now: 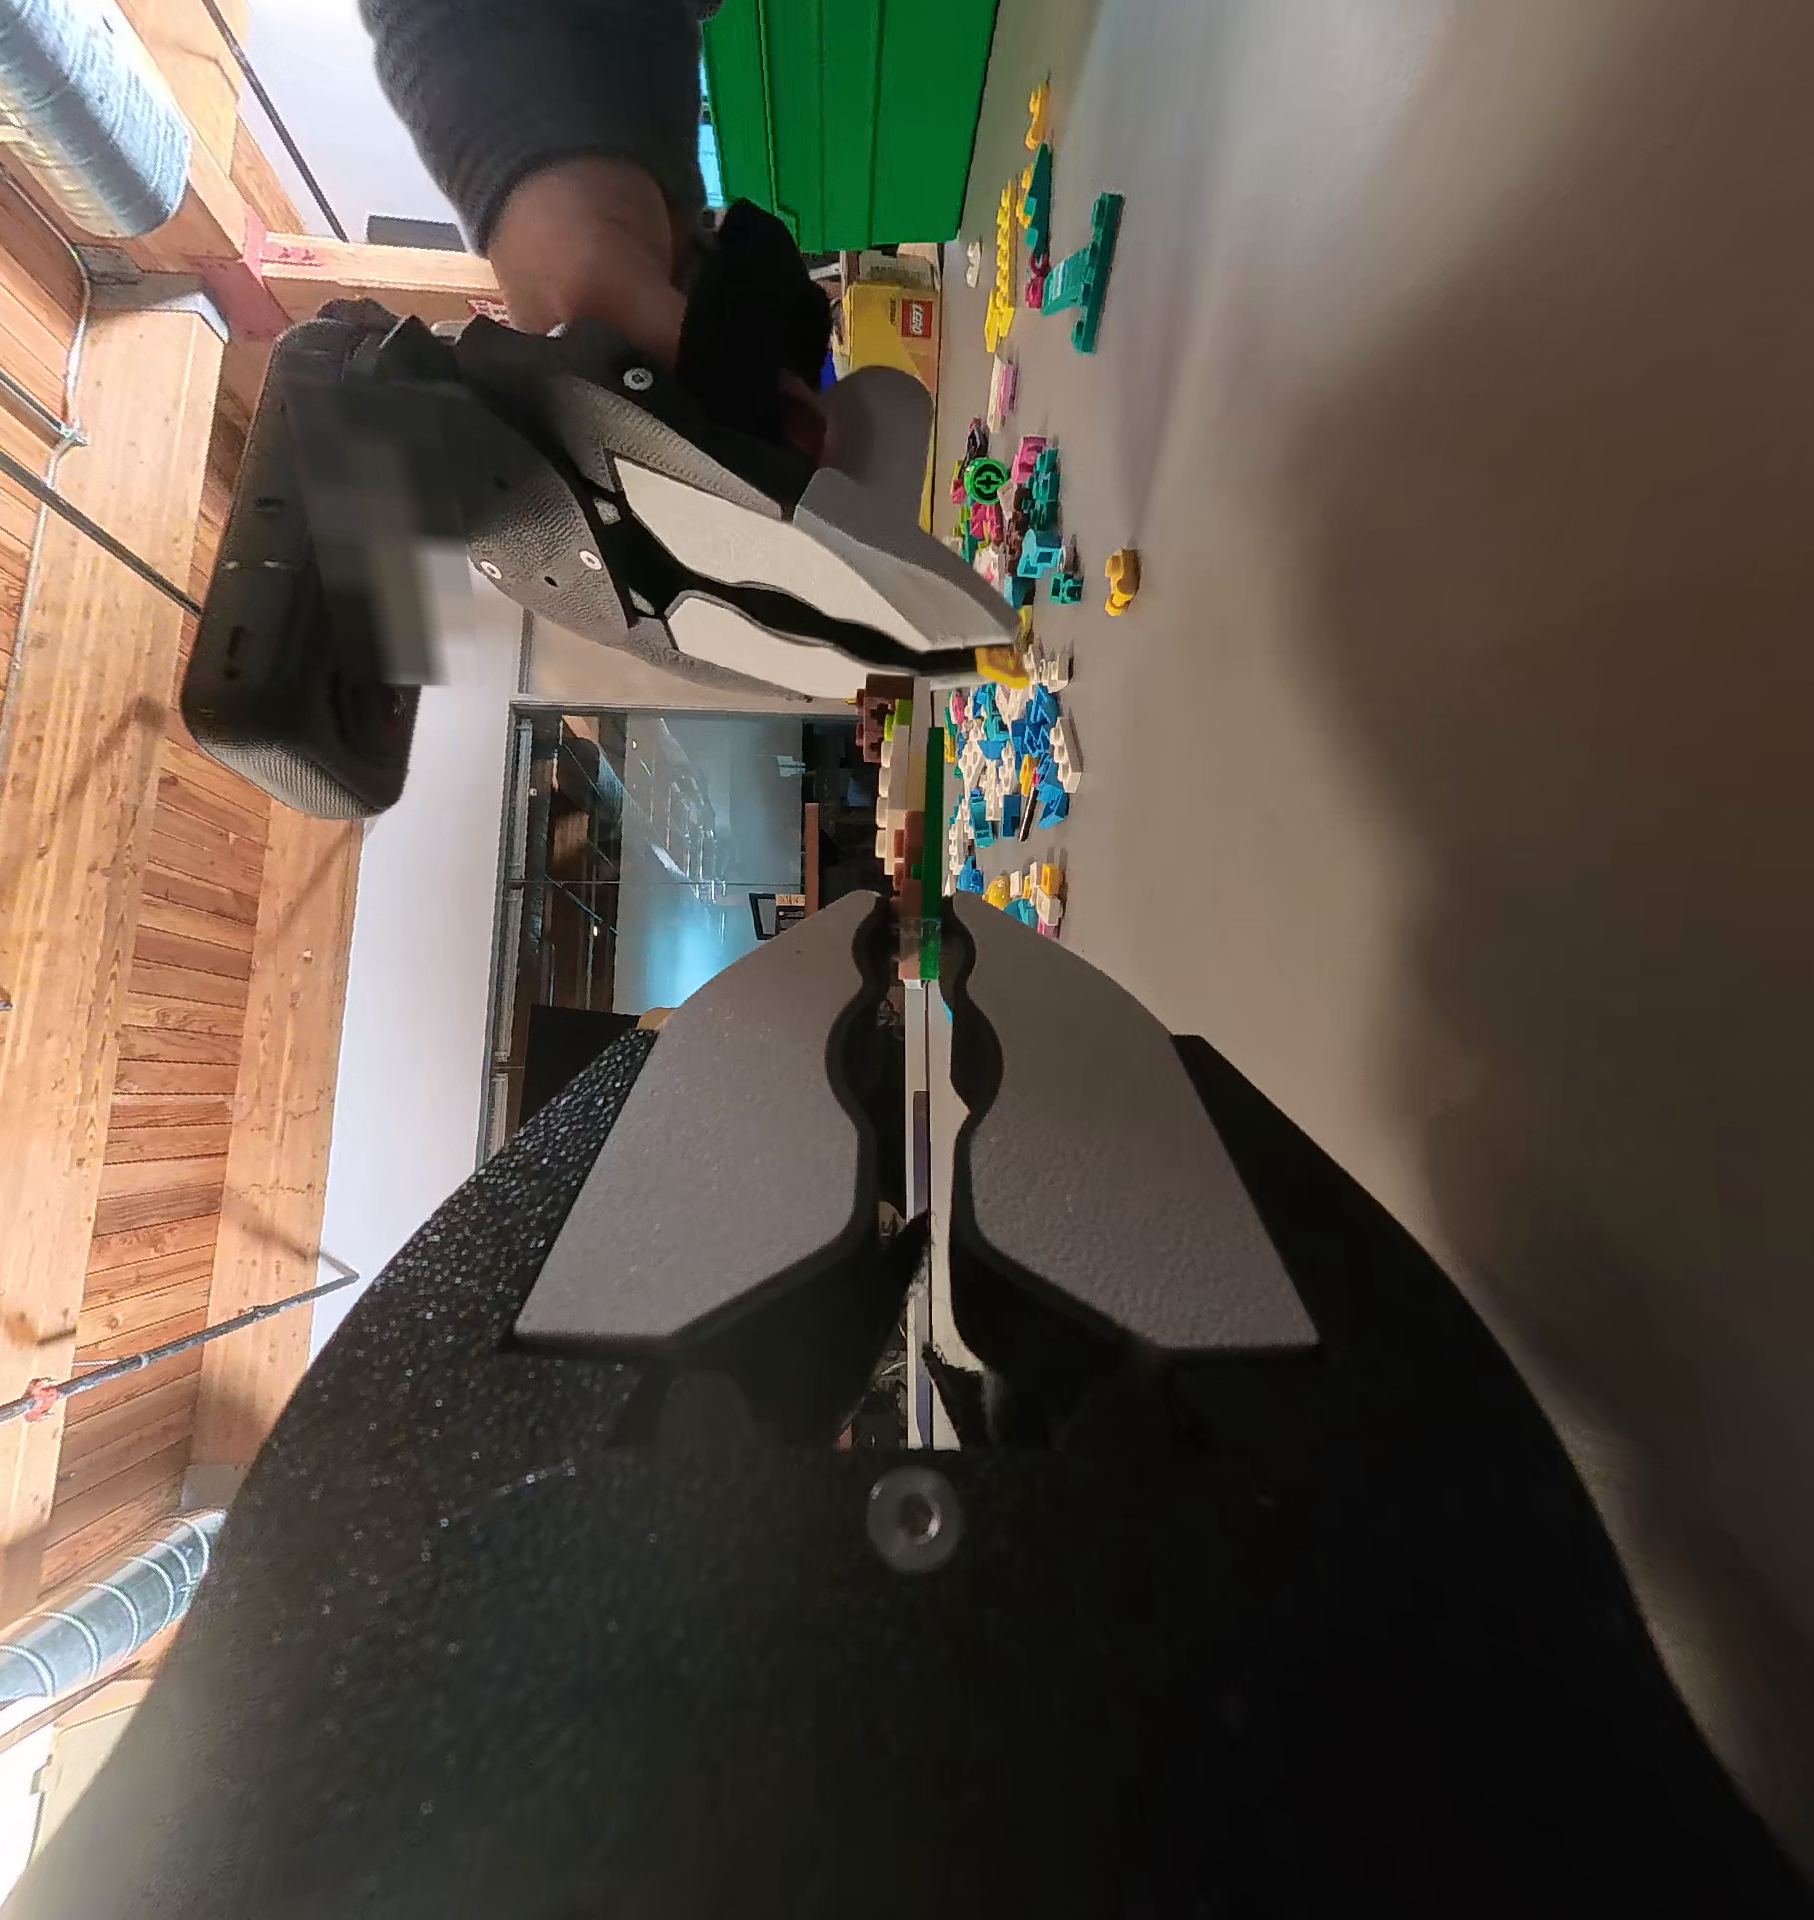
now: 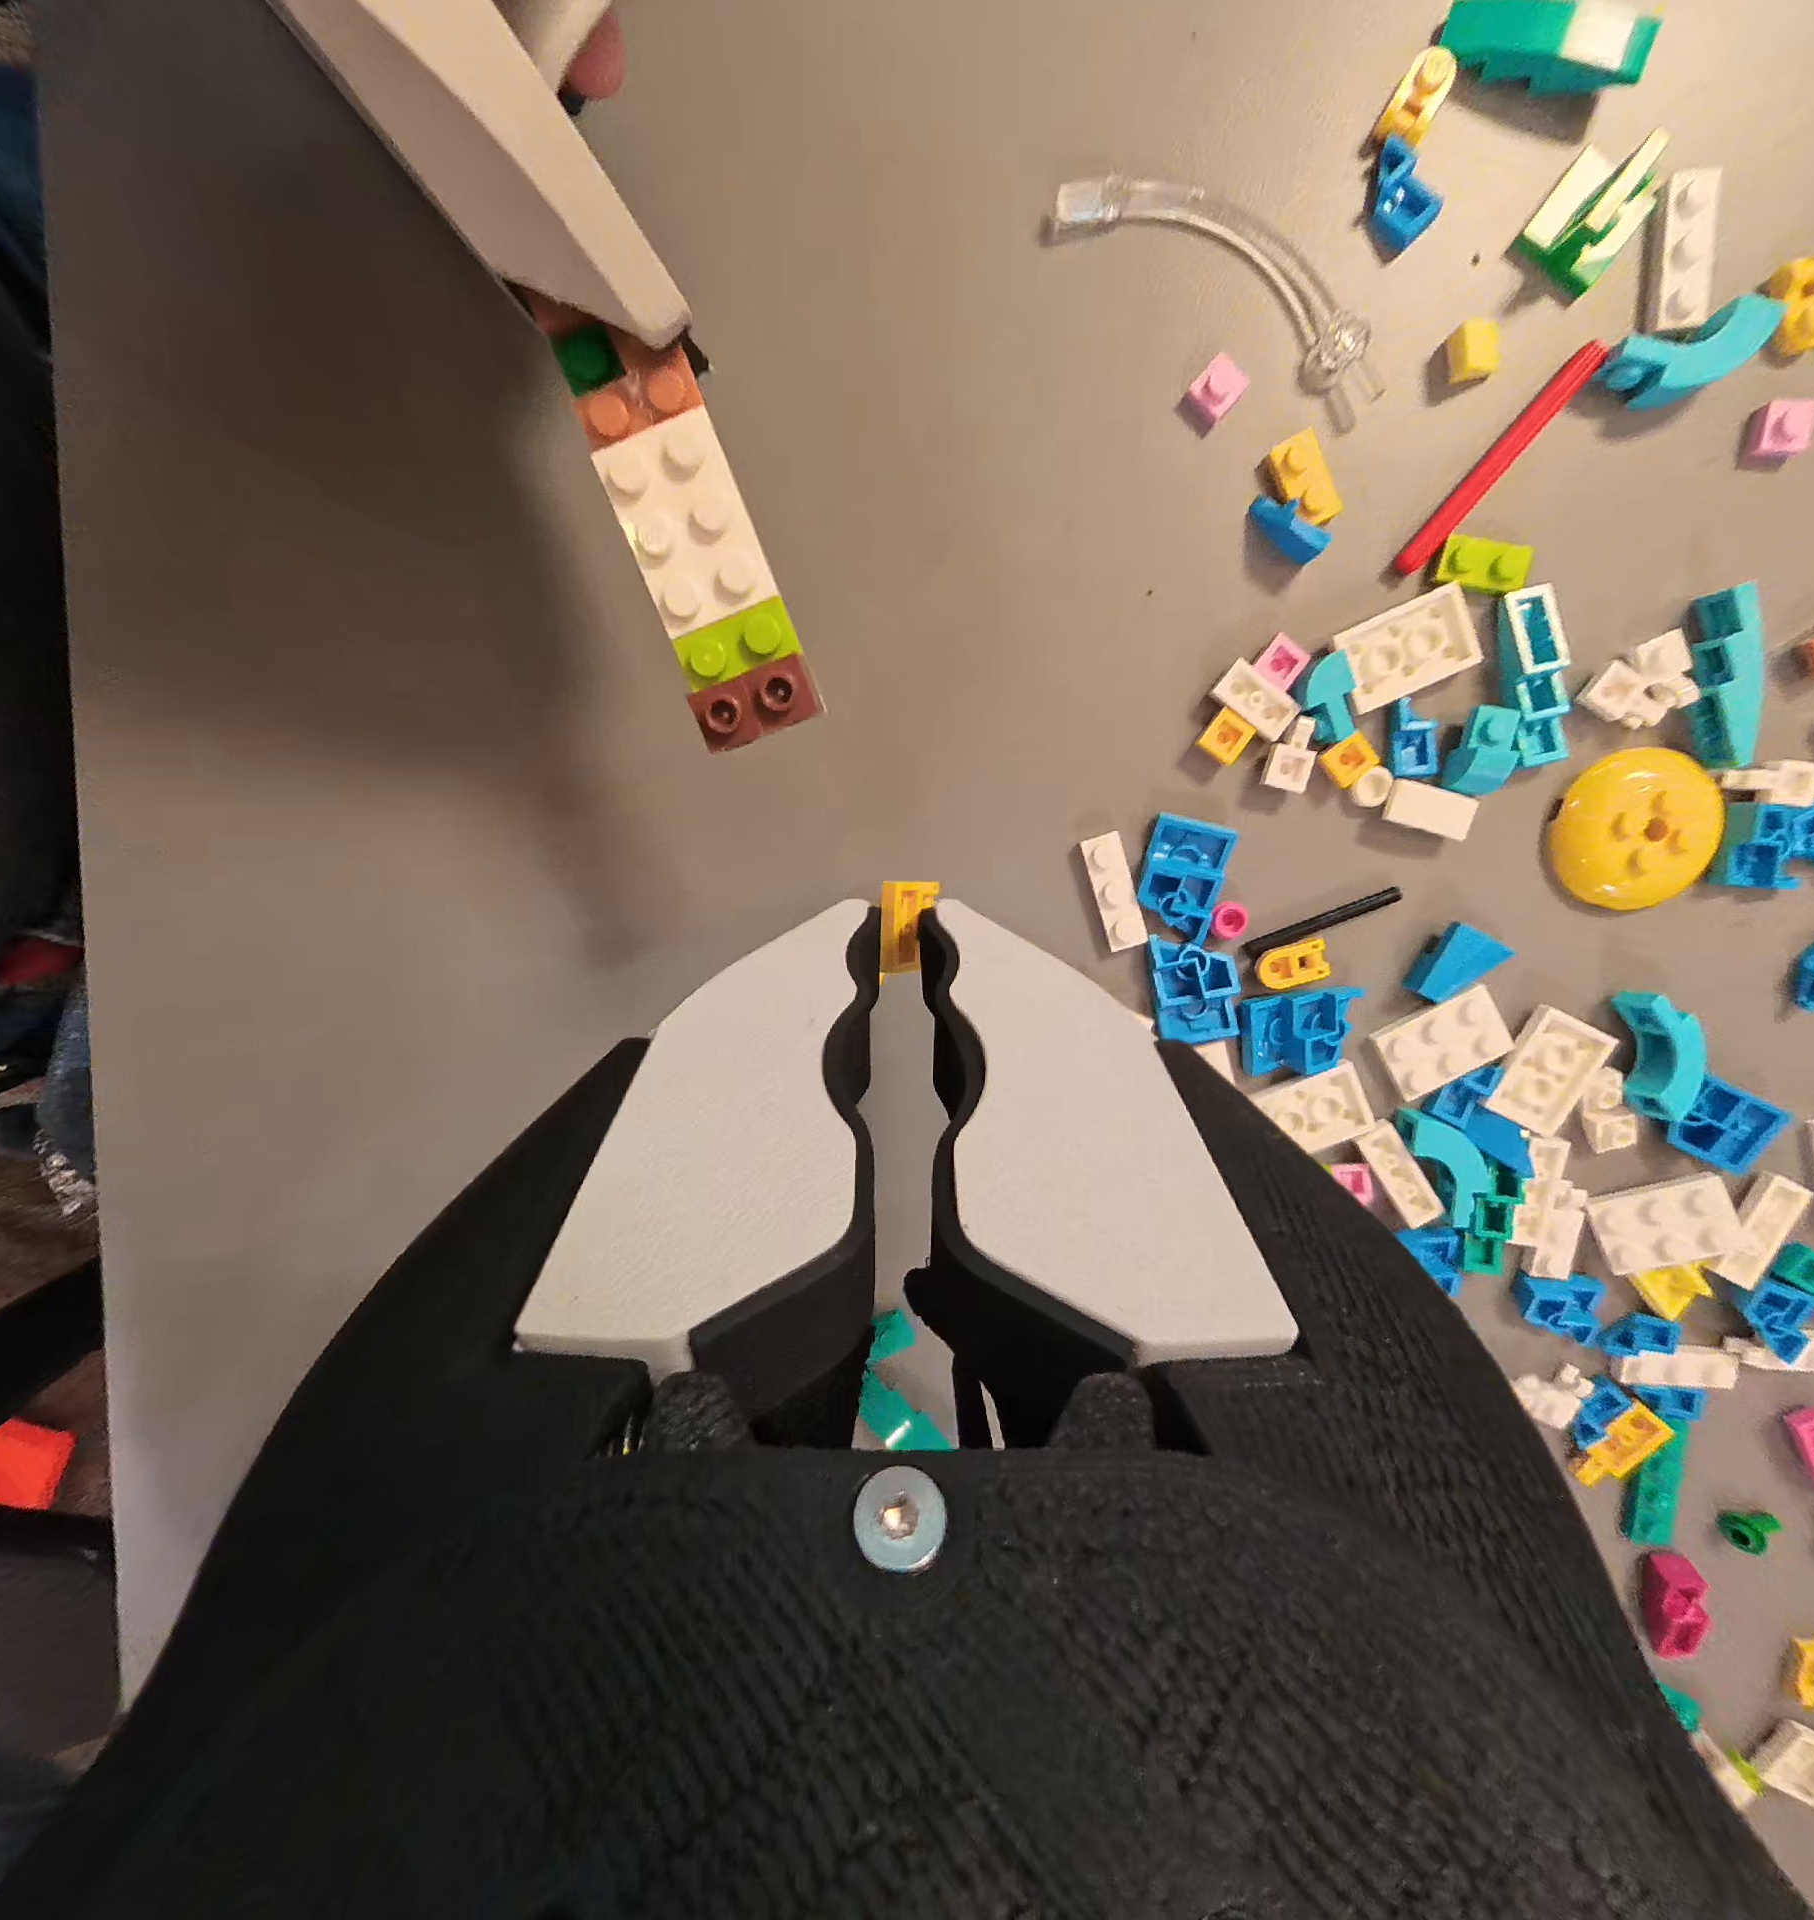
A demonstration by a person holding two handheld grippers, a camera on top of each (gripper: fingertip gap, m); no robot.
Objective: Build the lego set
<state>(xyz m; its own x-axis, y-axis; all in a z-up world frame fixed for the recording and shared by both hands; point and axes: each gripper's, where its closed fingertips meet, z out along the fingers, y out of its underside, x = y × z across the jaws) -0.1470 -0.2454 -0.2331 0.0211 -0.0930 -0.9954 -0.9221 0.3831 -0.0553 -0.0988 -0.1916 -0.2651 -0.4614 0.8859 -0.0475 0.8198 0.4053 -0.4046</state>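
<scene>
A long strip of joined lego plates (image 2: 690,520), brown at both ends with white, lime green and dark green studs between, hangs in the air over the bare grey table (image 2: 363,727), above the stretch near its left edge. The left gripper (image 1: 924,925) has its two grey fingers pressed onto the strip's near end, pinching it edge-on. The right gripper (image 2: 905,914) pinches a small yellow lego plate (image 2: 903,920) at its fingertips, just beside the strip's far brown end but apart from it. Loose lego pieces (image 2: 1505,1039) in blue, white, teal, pink and yellow lie scattered toward the table's right side, with a yellow round dish (image 2: 1635,826), a red rod (image 2: 1500,457) and a clear curved tube (image 2: 1225,270) among them
</scene>
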